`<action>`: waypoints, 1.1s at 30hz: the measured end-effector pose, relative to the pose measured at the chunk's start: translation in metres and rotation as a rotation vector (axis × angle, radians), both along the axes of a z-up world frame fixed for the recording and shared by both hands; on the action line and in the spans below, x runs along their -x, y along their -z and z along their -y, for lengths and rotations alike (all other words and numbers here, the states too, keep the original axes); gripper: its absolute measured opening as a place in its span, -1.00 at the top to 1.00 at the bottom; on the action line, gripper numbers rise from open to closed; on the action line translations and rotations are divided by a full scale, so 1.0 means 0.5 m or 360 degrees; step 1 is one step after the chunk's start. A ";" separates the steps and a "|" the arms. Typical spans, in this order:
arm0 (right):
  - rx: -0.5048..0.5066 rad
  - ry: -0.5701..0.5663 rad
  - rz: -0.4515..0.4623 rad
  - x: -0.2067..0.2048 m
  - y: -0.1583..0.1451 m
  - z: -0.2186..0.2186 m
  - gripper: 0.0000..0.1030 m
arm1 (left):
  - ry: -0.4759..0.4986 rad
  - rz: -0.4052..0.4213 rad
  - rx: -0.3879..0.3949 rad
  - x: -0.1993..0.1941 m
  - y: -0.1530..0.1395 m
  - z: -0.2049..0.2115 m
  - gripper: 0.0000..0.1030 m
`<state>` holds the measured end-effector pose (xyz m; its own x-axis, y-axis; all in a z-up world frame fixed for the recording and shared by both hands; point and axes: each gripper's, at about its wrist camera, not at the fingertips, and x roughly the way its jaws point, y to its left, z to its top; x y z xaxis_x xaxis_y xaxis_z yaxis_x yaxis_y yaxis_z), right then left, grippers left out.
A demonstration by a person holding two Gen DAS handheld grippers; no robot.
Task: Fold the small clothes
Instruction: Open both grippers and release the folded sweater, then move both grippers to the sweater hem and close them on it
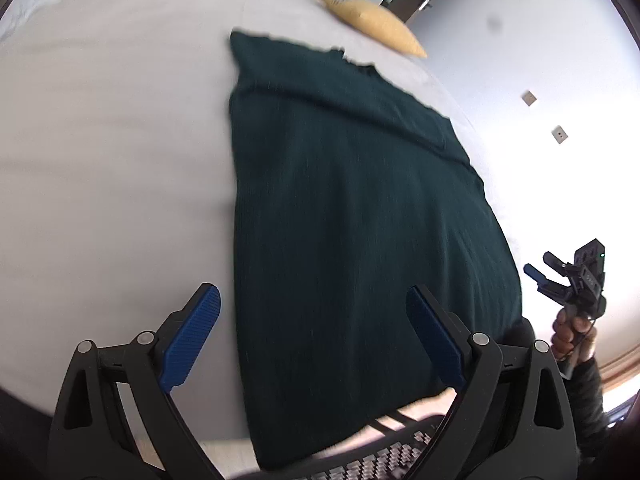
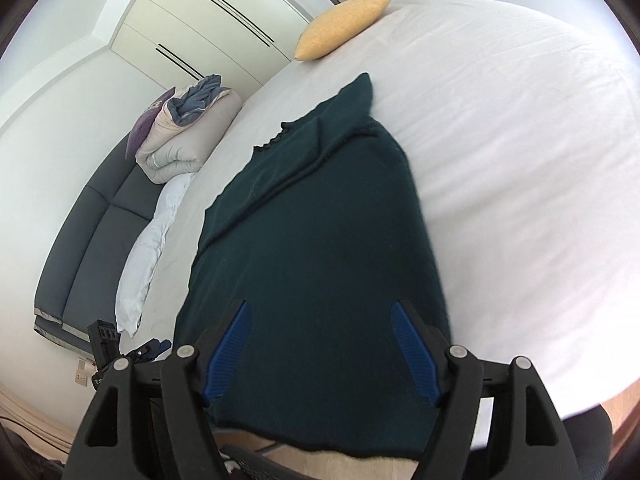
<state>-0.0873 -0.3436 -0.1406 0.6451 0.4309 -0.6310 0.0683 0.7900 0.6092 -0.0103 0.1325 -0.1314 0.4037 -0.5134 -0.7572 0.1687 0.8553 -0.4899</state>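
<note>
A yellow cushion (image 2: 343,26) lies at the far edge of the white bed (image 2: 520,160). Beside the bed's left edge runs a dark grey sofa (image 2: 92,232), with a folded beige duvet (image 2: 180,136) and a purple pillow (image 2: 144,128) piled at its far end. Cream wardrobe doors (image 2: 208,20) stand behind.

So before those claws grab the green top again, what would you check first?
1. Left claw open: ok.
2. Right claw open: ok.
3. Both claws free of cloth: ok.
4. Top flat on the bed: mostly ok; one sleeve already folded across it.
5. Near hem fully on the bed: not ok, it hangs over the edge.
6. Pillow clear of the top: ok.
</note>
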 end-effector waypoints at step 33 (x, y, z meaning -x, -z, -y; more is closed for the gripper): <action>-0.0218 0.0047 -0.0130 0.072 0.075 0.043 -0.51 | -0.0080 -0.0449 0.0499 0.064 0.105 -0.090 -0.55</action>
